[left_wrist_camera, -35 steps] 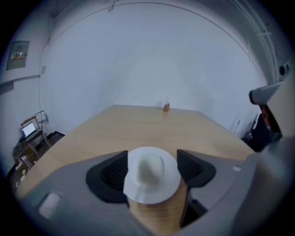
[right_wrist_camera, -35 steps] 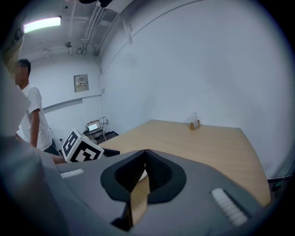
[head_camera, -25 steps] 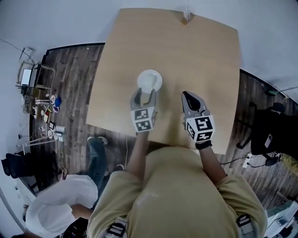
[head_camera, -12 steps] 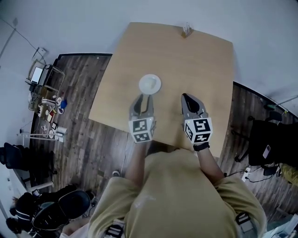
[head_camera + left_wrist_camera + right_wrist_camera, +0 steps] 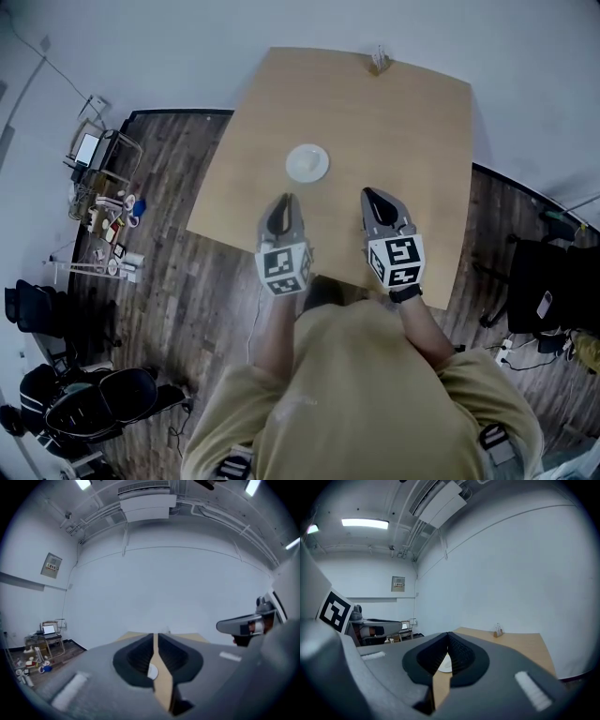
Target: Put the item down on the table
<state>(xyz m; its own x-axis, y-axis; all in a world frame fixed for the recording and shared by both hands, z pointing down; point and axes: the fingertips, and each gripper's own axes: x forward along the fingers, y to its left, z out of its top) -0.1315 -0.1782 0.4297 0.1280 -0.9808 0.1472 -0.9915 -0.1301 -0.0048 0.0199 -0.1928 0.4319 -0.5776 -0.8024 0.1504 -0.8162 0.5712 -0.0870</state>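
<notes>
A white plate (image 5: 307,162) lies flat on the wooden table (image 5: 412,141), left of its middle, with nothing touching it. My left gripper (image 5: 285,198) hovers a short way on the near side of the plate, jaws drawn together to a thin slit and holding nothing. In the left gripper view a sliver of the plate (image 5: 153,671) shows through that slit. My right gripper (image 5: 371,194) is level with it to the right, shut and empty. The plate (image 5: 444,663) also shows between the jaws in the right gripper view.
A small stand (image 5: 379,61) sits at the table's far edge, and the stand (image 5: 498,631) shows in the right gripper view too. A cart with a laptop (image 5: 90,150) and clutter stands at the left. A black chair (image 5: 539,281) is at the right. The floor is dark wood.
The left gripper has let go of the plate and drawn back toward me. The plate now lies free on the table. The right gripper has stayed about where it was.
</notes>
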